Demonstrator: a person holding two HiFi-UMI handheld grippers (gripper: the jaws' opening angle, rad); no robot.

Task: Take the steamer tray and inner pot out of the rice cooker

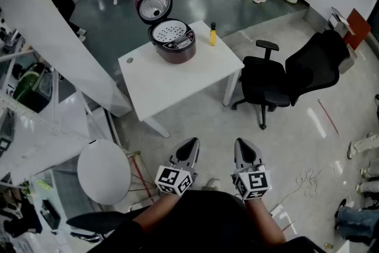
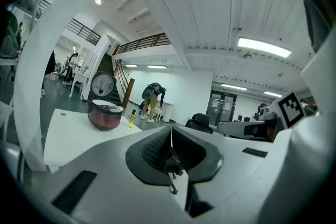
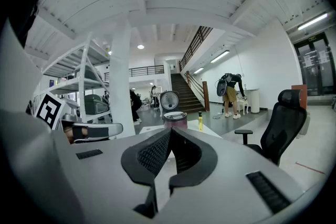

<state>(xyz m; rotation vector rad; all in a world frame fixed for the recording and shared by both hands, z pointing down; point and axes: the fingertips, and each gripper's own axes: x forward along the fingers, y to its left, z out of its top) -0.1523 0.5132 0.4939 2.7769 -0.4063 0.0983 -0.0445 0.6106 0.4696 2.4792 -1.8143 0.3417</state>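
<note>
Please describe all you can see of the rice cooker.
The rice cooker is round, with a glossy dark red body. Its lid stands open at the far side, silvery inside. A white perforated steamer tray sits in its mouth. It stands upright on the white table, near the far edge, apart from a yellow bottle beside it.

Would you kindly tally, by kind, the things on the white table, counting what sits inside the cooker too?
Rice cooker: 1
Steamer tray: 1
Yellow bottle: 1
Total: 3
</note>
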